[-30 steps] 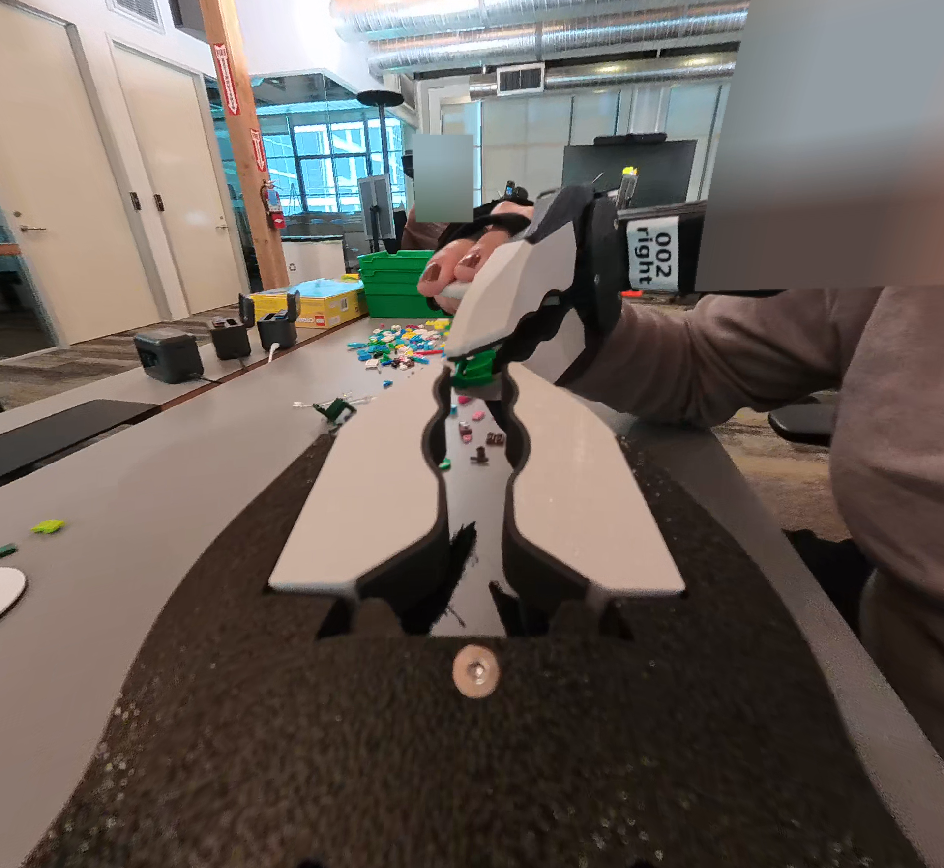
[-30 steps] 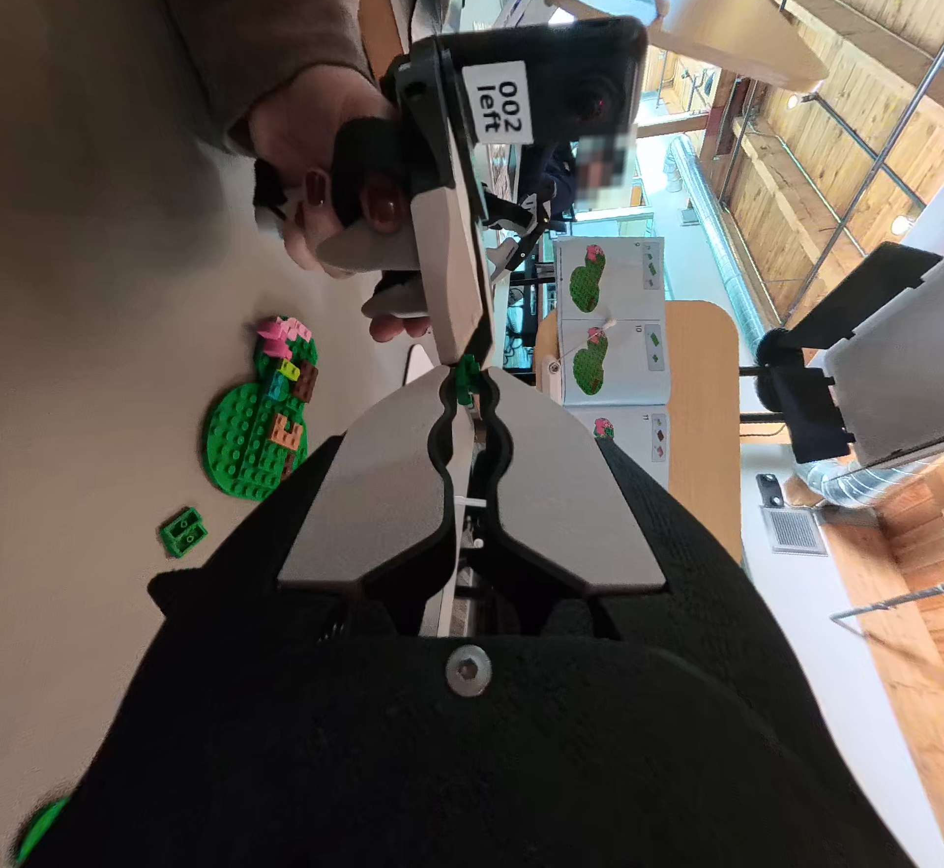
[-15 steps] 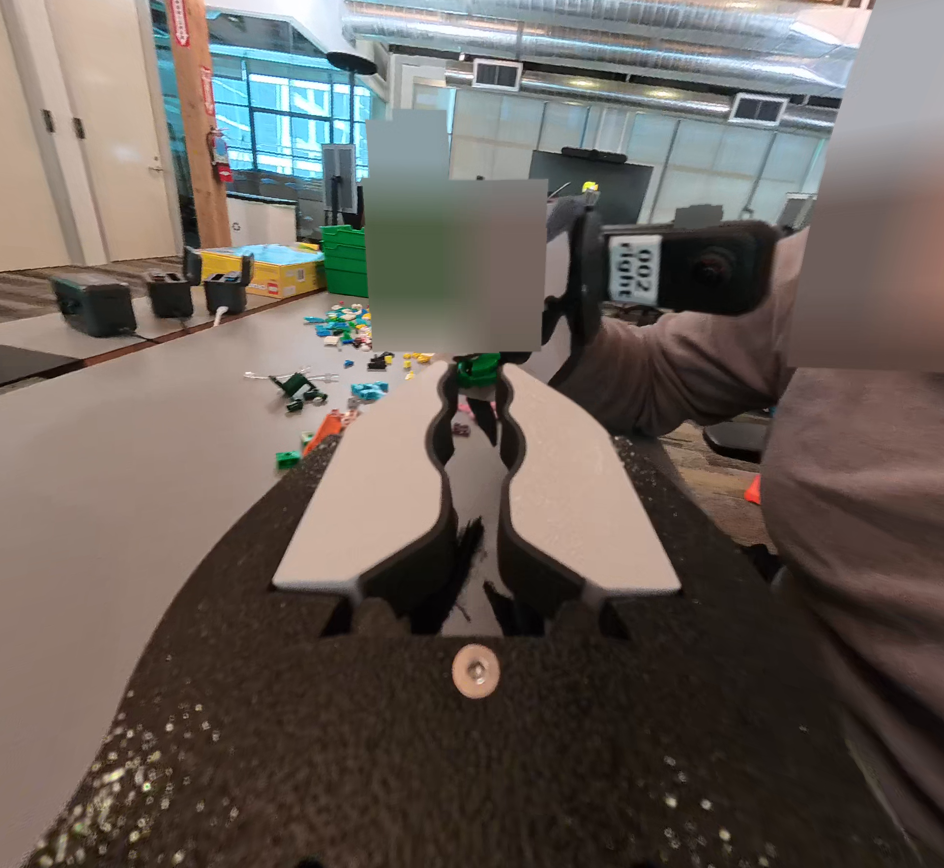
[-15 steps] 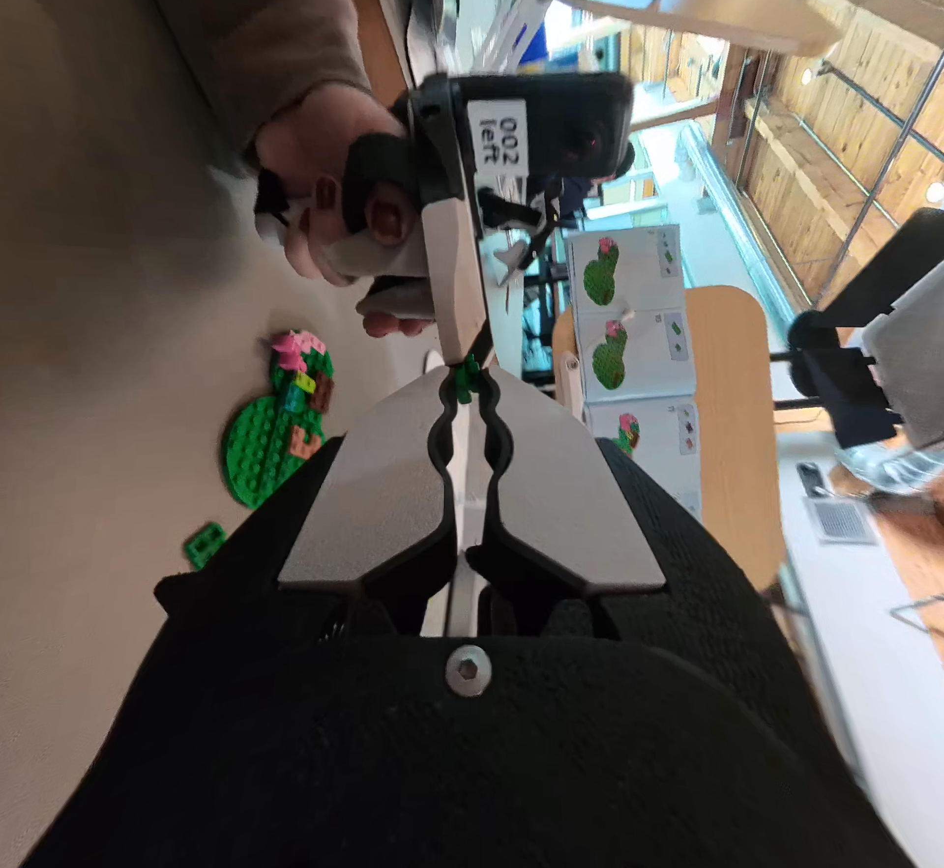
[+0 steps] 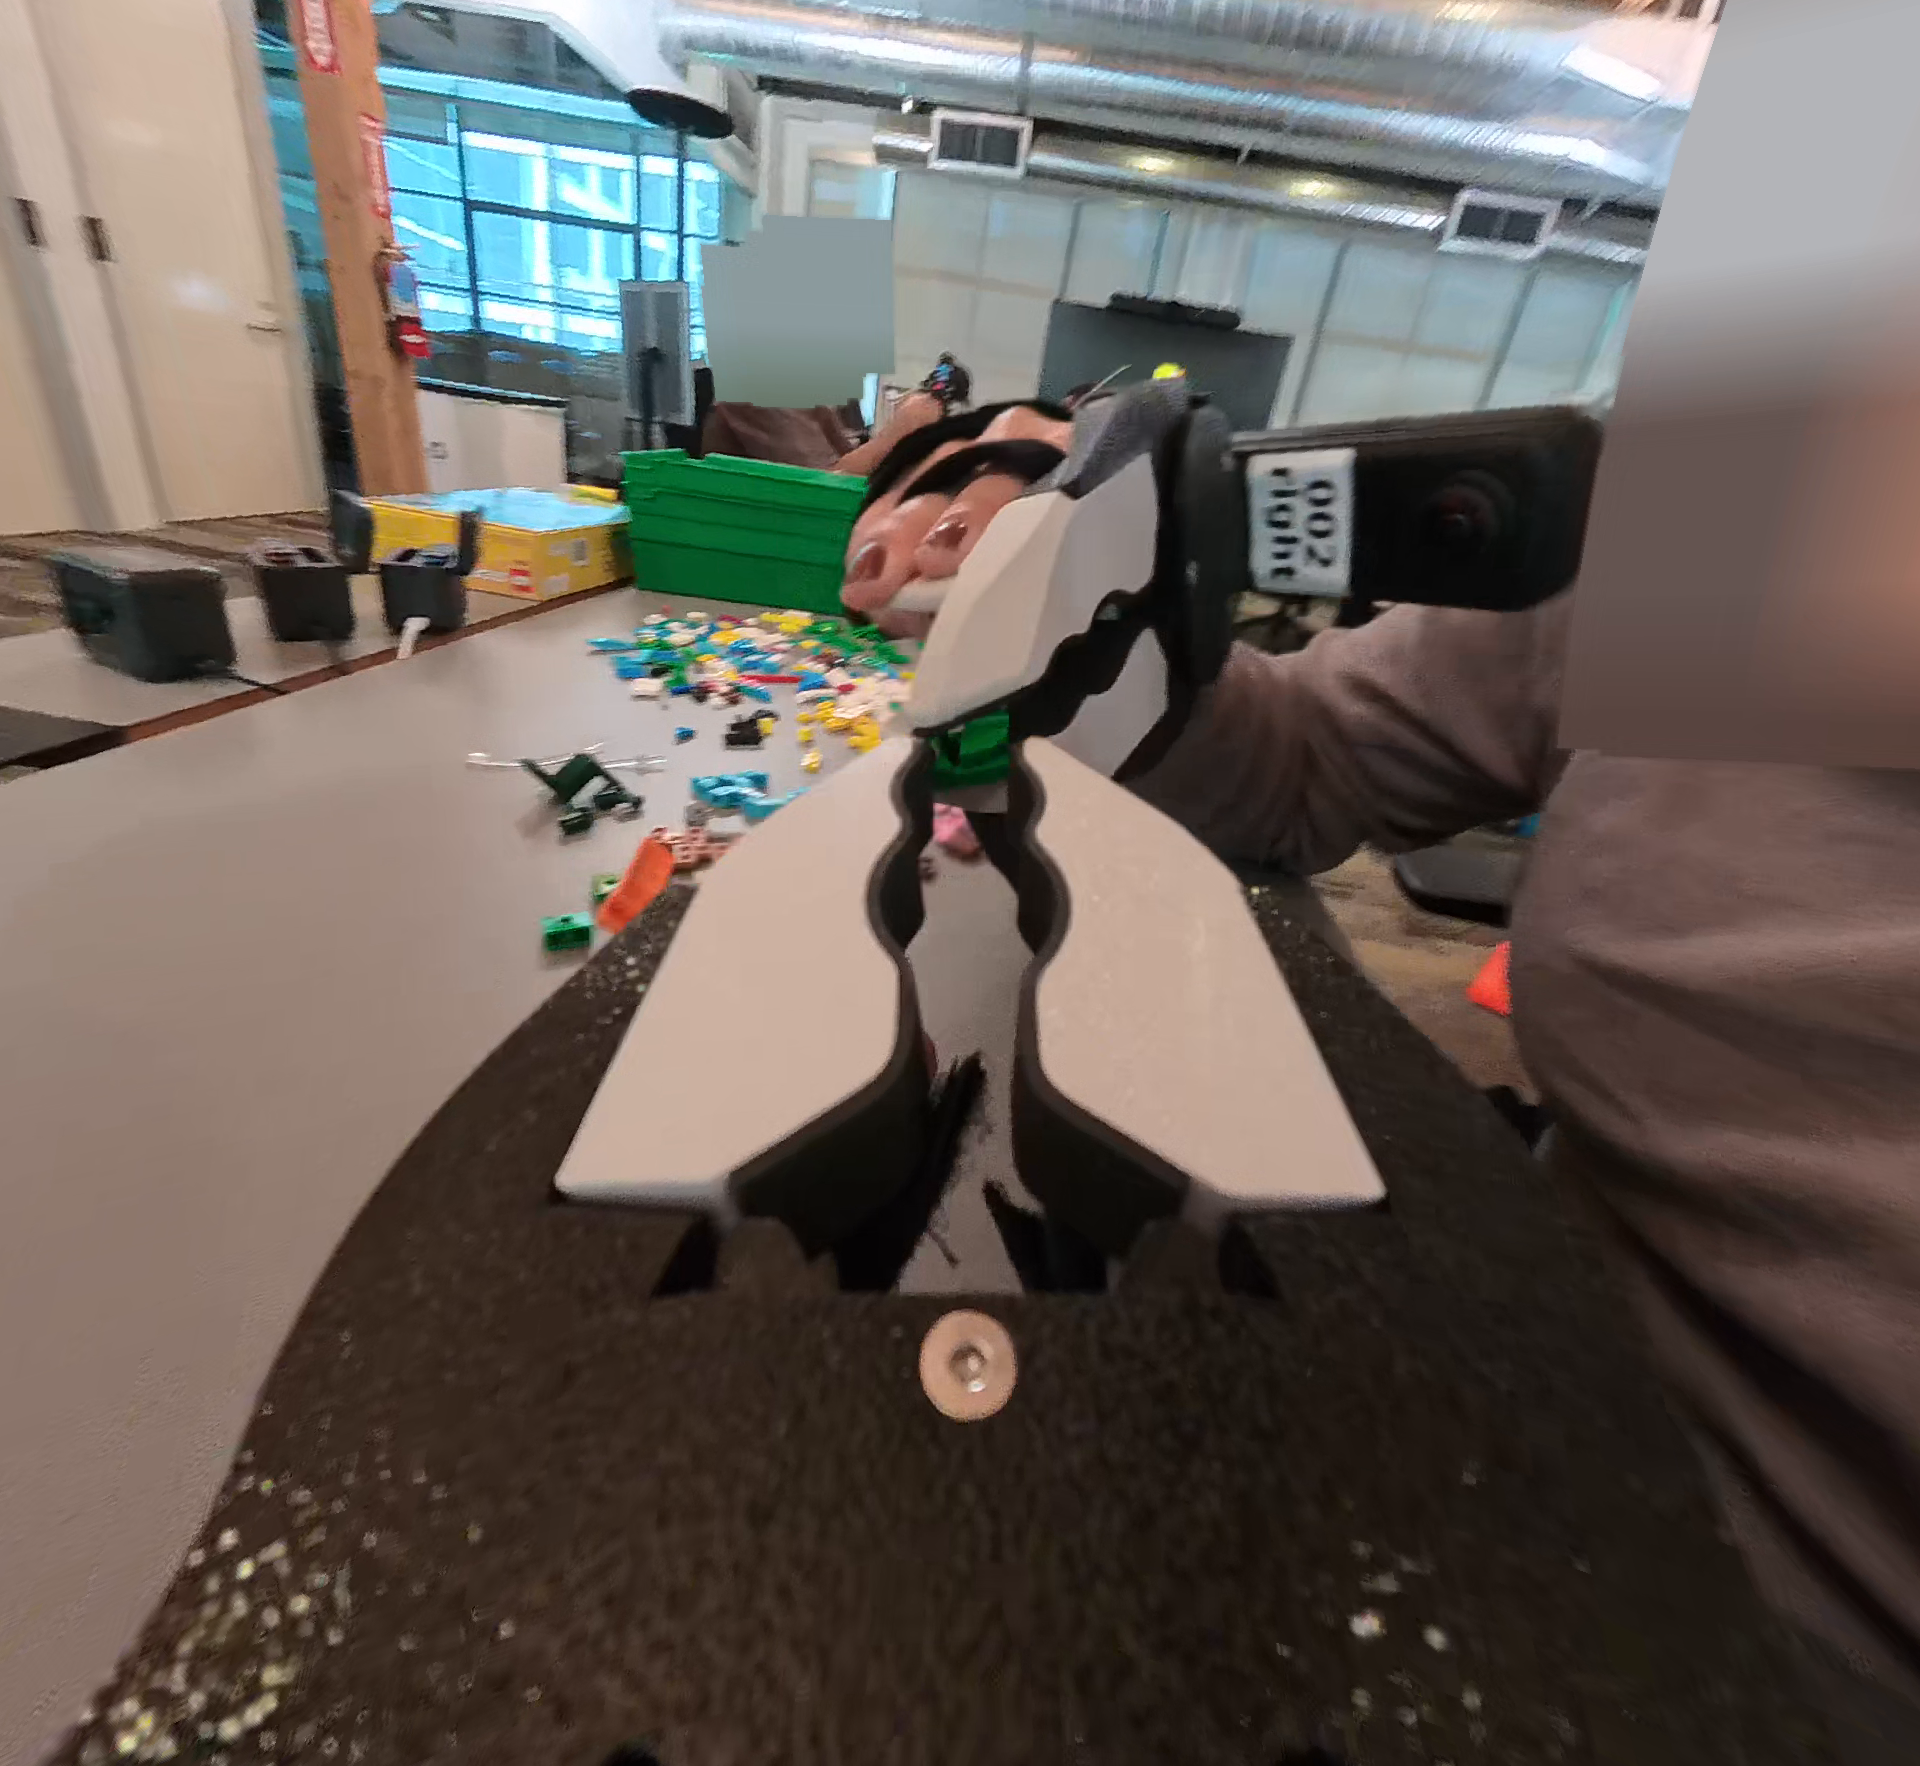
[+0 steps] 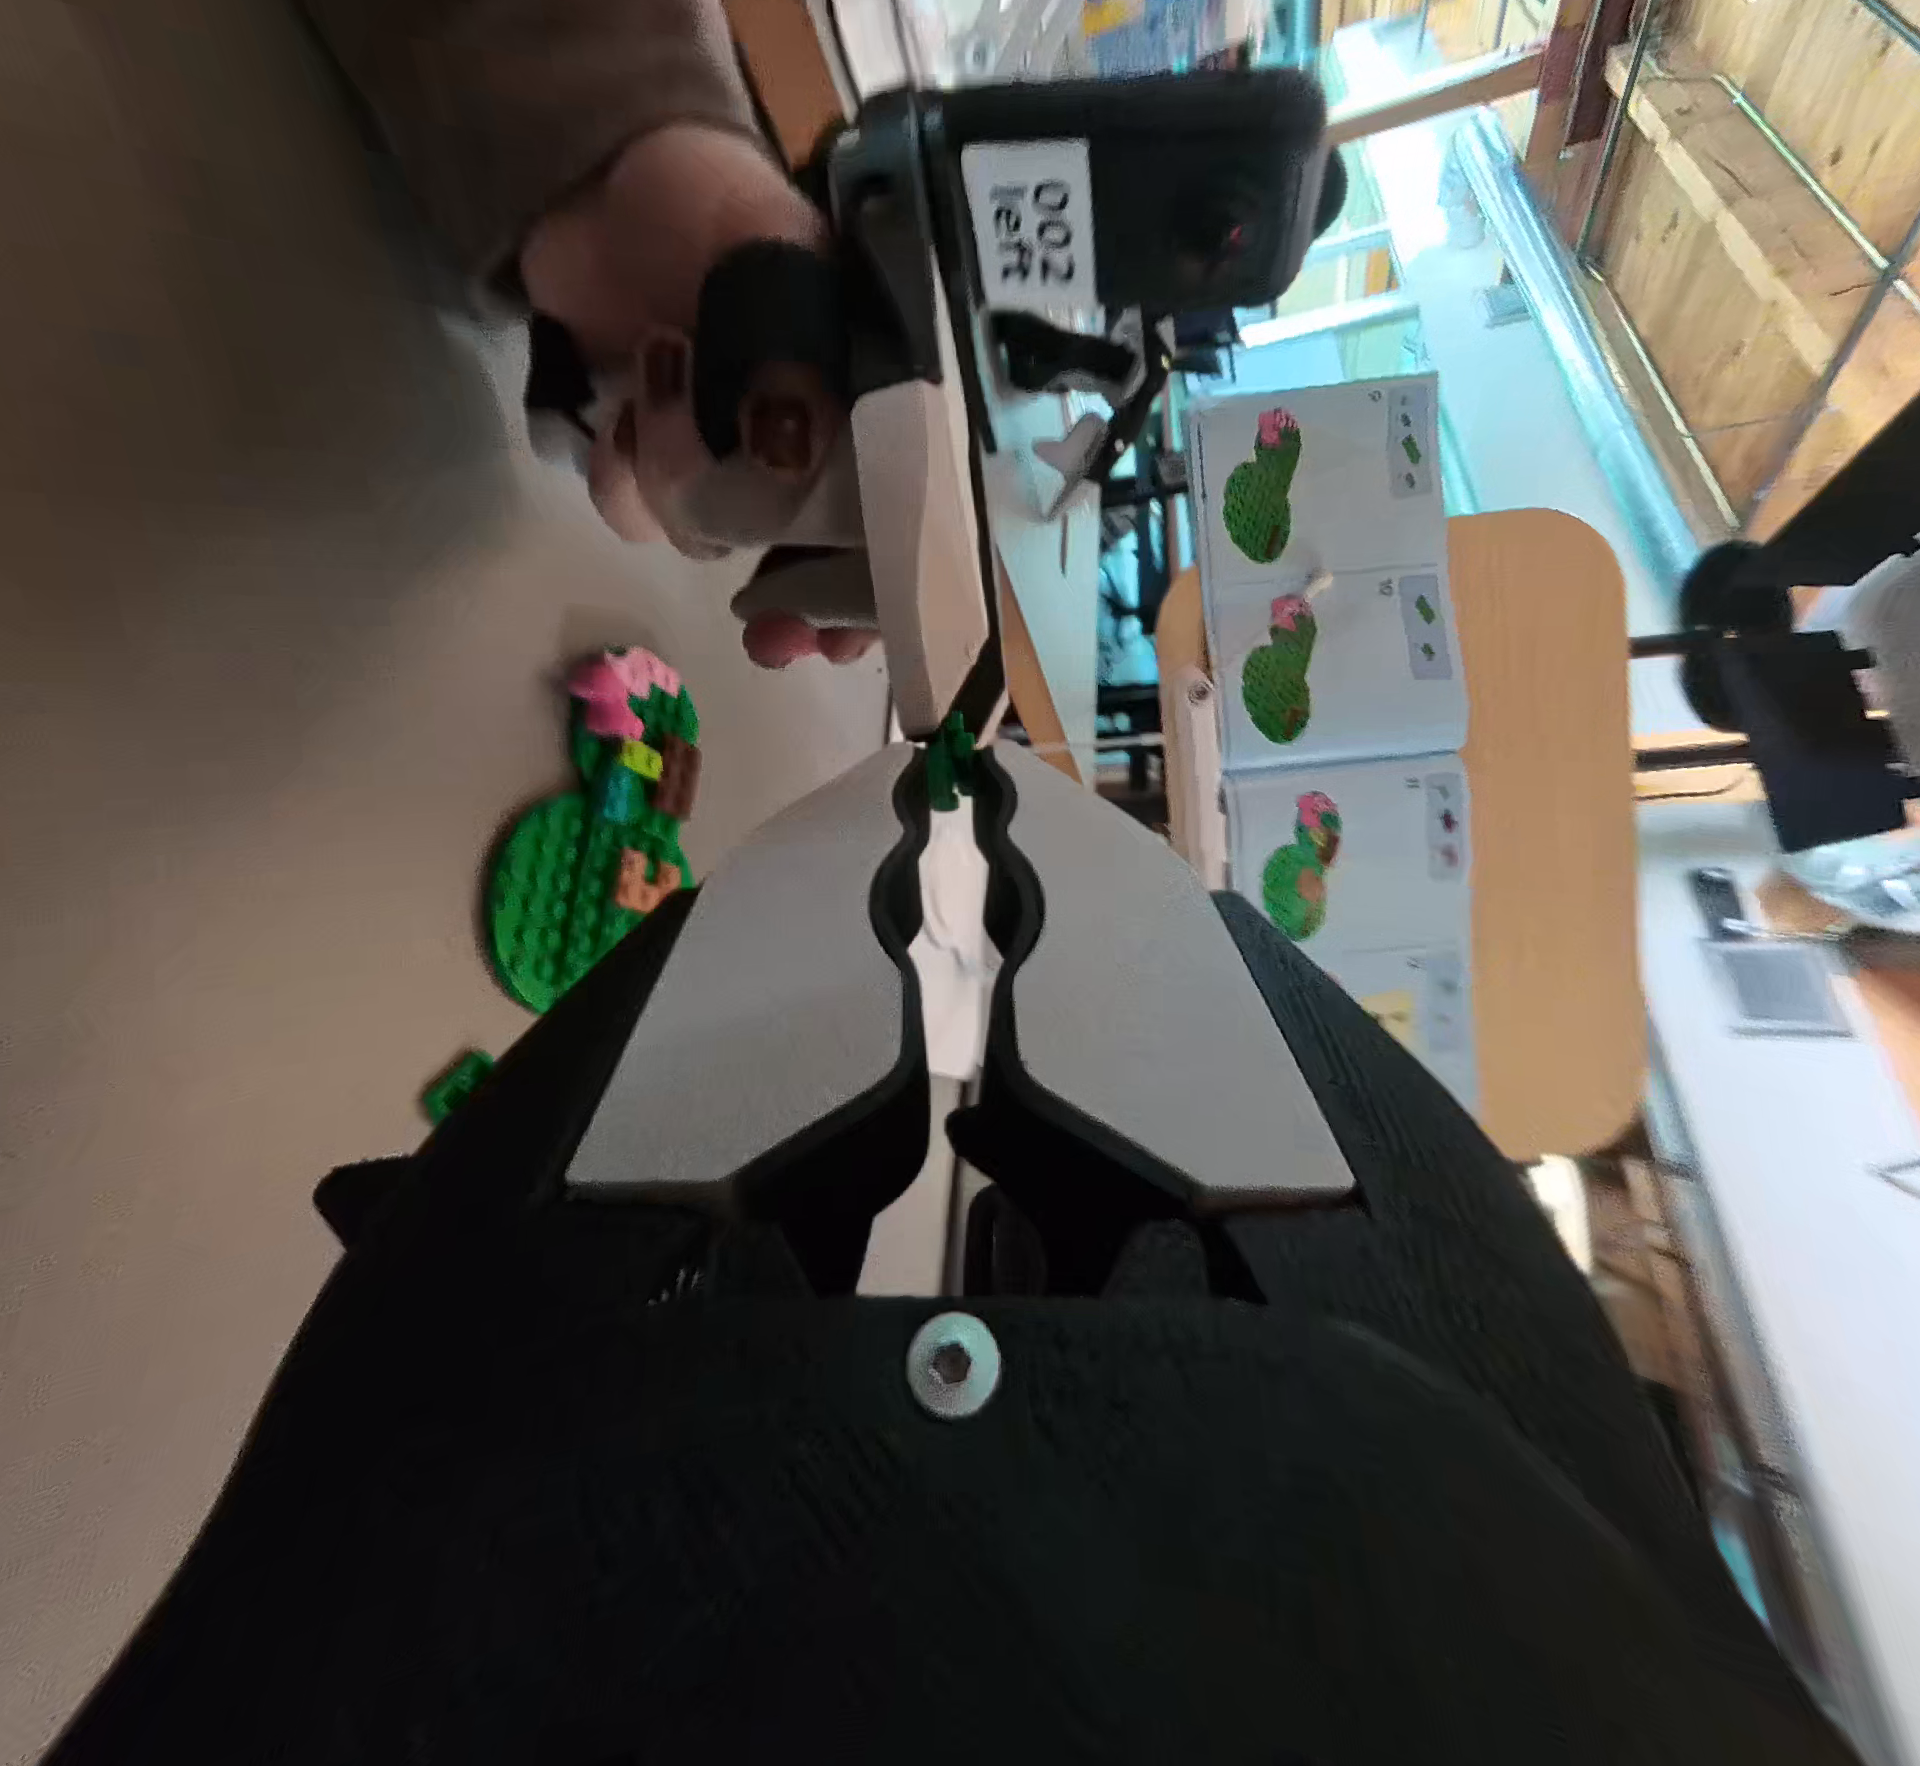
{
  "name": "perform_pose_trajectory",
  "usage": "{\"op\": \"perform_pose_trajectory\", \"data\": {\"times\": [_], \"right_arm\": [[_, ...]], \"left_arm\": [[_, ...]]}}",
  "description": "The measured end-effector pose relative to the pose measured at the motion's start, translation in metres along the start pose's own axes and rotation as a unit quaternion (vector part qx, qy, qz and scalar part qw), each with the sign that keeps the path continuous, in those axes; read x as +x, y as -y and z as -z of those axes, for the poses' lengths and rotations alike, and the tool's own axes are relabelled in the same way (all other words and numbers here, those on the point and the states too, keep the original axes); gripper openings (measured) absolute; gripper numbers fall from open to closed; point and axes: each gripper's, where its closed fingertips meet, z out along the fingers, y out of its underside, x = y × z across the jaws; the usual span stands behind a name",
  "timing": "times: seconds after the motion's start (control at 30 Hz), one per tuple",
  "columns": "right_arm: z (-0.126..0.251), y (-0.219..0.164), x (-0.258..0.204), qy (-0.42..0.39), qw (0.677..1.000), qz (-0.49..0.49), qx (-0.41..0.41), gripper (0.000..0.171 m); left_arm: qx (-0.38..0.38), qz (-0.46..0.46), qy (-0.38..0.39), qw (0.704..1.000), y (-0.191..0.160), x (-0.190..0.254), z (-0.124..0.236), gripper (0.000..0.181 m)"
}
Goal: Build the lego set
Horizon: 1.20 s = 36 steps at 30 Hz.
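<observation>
My left gripper (image 5: 966,769) and my right gripper (image 6: 951,766) meet tip to tip above the table. Both are shut on a small green lego piece (image 5: 971,748), which also shows in the right wrist view (image 6: 949,752). In the left wrist view the right gripper (image 5: 971,714) comes down from the upper right. In the right wrist view the left gripper (image 6: 940,727) comes down from above. The green cactus build (image 6: 582,843) with a pink flower top lies flat on the table, left of the grippers. A loose green brick (image 6: 457,1082) lies near it.
A pile of loose coloured bricks (image 5: 769,667) lies further along the grey table (image 5: 260,937), with green bins (image 5: 748,521), a yellow box (image 5: 520,542) and black chargers (image 5: 145,610) behind. An open instruction booklet (image 6: 1340,677) stands on a wooden holder. The person's sleeve (image 5: 1714,1041) is on the right.
Both grippers stay shut on the green piece, tip to tip. The pair has shifted and turned a little, so the background has swung in both views.
</observation>
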Motion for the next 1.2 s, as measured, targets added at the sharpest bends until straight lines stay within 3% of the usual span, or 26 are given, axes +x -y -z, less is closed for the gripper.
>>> {"op": "perform_pose_trajectory", "data": {"times": [0.2,0.57,1.0,1.13,1.2], "right_arm": [[0.003,0.006,-0.002,0.023,0.998,-0.050,0.035,0.006],[0.000,0.001,0.001,0.008,0.999,-0.046,0.005,0.006],[-0.004,-0.009,-0.003,-0.020,0.996,0.076,-0.038,0.005],[-0.005,-0.008,0.000,-0.023,1.000,-0.007,-0.010,0.005],[-0.004,-0.010,0.004,-0.027,0.999,-0.032,-0.004,0.015]], "left_arm": [[0.008,0.029,-0.031,0.999,0.000,0.006,-0.001,0.013],[0.016,0.011,-0.005,1.000,0.002,0.001,0.000,0.013],[0.006,0.018,0.017,1.000,-0.005,-0.007,0.000,0.013],[0.020,0.024,0.017,0.999,0.000,-0.008,0.001,0.013],[0.021,0.010,0.027,0.999,0.001,-0.009,0.002,0.013]]}}
